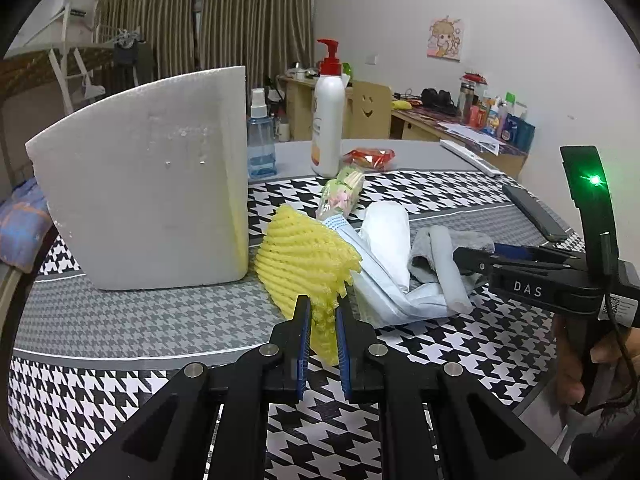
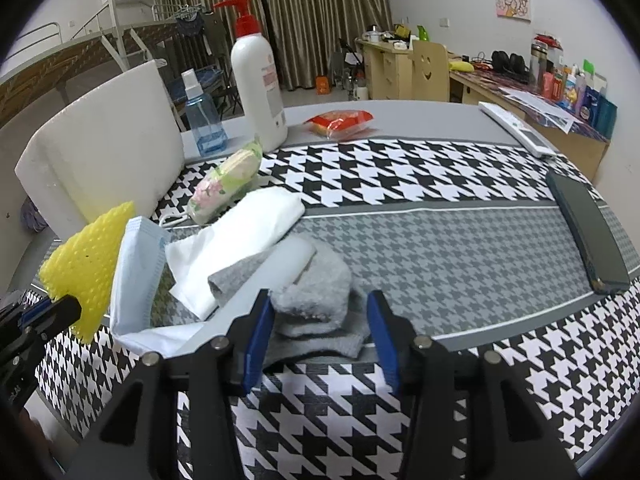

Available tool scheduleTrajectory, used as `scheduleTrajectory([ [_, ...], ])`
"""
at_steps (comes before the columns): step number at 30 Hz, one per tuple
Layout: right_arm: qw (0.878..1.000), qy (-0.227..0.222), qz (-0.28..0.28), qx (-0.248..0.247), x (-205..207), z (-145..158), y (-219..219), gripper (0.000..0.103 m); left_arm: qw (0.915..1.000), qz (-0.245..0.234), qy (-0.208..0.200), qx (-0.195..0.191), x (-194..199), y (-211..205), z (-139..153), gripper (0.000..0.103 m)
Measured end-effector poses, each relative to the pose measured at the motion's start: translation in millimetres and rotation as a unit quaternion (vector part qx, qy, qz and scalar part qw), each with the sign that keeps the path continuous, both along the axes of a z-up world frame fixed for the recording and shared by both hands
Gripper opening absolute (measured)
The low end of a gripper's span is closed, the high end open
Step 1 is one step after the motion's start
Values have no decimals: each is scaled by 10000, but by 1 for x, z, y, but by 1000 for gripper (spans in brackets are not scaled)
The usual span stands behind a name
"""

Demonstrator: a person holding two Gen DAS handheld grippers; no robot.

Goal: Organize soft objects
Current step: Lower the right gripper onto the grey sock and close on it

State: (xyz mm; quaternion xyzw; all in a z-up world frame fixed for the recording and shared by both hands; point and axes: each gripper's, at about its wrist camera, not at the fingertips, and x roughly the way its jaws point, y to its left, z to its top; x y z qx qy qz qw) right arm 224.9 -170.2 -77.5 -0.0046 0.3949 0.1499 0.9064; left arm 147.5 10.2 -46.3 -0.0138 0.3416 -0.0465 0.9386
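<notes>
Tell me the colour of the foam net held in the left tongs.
Bright yellow foam net, clearest in the left wrist view.

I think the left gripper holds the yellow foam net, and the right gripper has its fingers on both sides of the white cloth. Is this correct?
Not quite. The left gripper does hold the yellow foam net, but the right gripper has its fingers on both sides of the grey sock, not the white cloth, which lies further back. The right wrist view shows it.
</notes>
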Motion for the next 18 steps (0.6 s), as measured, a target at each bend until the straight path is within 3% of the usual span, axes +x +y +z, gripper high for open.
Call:
scheduleTrajectory([
  [2,10000,61,11,-25,2,-1,1,51,10000,-13,1,-27,0,1,0,13],
  [4,9999,147,42,13,4,-4,1,35,10000,-24,1,-44,0,1,-1,13],
  [7,9998,195,-10,60,4,-4,-1,20,10000,-29,2,-66,0,2,-1,13],
  [18,9996,-267,10,42,-13,20,-3,13,9999,-9,-146,-11,-7,1,5,13],
])
